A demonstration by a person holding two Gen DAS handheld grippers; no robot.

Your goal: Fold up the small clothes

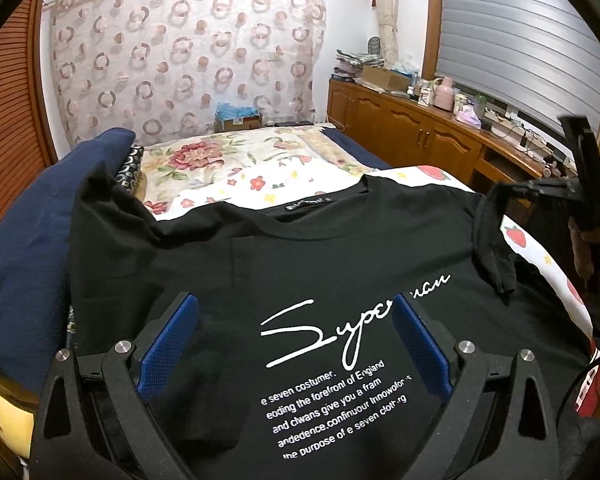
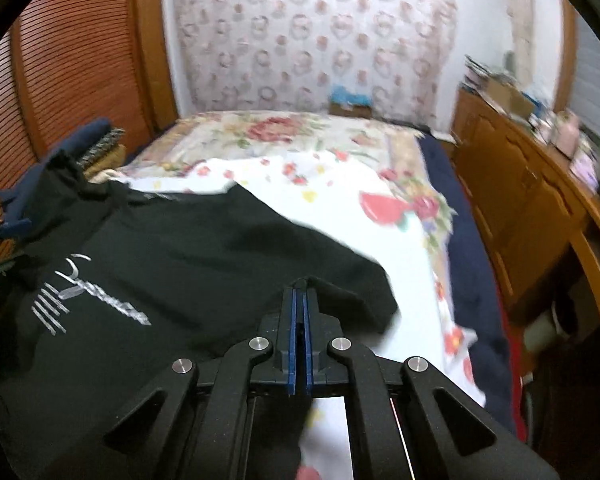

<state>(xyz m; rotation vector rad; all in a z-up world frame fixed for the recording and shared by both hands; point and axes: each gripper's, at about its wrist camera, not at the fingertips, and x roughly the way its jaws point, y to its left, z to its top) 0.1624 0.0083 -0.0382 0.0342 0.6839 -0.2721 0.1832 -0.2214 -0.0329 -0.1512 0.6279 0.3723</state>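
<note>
A black T-shirt (image 1: 300, 248) with white "Super..." print lies face up on a white flowery bedsheet (image 1: 260, 184). My left gripper (image 1: 296, 312) is open, its blue pads hovering over the printed chest. My right gripper (image 2: 300, 292) is shut on the shirt's right sleeve (image 2: 352, 300) and holds it lifted off the sheet; it also shows in the left wrist view (image 1: 508, 196) with the sleeve (image 1: 492, 248) hanging from it. The shirt also shows in the right wrist view (image 2: 172, 264), which is blurred.
Dark blue folded clothes (image 1: 28, 240) lie left of the shirt. A wooden cabinet (image 1: 412, 128) with clutter on top runs along the right of the bed. A louvred wooden door (image 2: 72, 64) stands at the left. A patterned curtain (image 1: 188, 48) hangs behind the bed.
</note>
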